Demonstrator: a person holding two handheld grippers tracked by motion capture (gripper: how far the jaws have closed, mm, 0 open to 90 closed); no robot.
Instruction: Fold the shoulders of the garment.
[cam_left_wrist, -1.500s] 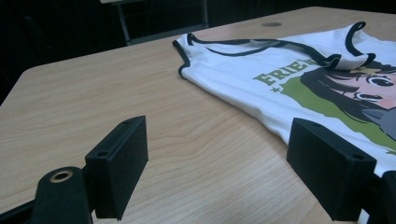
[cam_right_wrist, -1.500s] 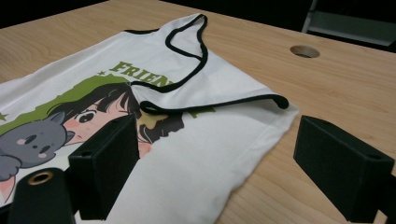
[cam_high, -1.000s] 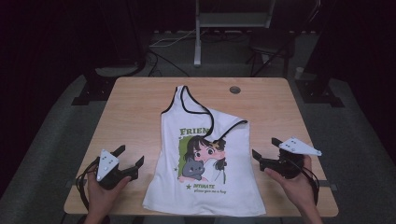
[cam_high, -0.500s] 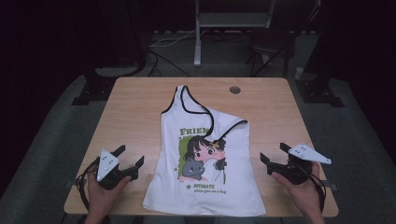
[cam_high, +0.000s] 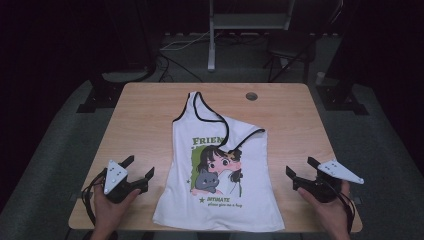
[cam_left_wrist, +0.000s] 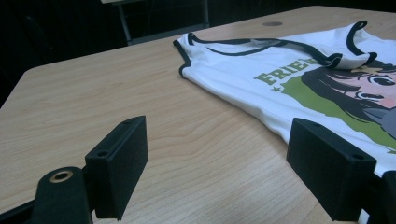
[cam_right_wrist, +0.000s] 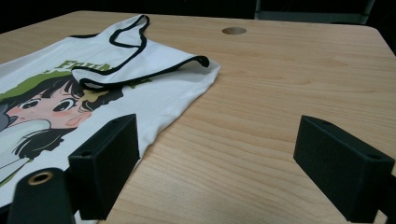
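1. While my left gripper (cam_high: 135, 171) sits where it was a second ago, just off the tank top's (cam_high: 220, 185) hem edge, my right gripper (cam_high: 302, 171) has drifted outward and toward me, away from the cloth.
2. I read that as backing off rather than reaching: nothing is held, and both sets of jaws stand wide apart with only bare table (cam_high: 150, 115) between them.
3. From the left gripper, the tank top (cam_left_wrist: 261, 70) lies ahead and to its right, flat on the wood.
4. From the right gripper, the tank top (cam_right_wrist: 154, 60) lies ahead and to its left, with a gap of table between.
5. It is white with black trim, green lettering and a cartoon print; one shoulder strap (cam_high: 227, 127) is folded down across the chest, so the top edge looks uneven.
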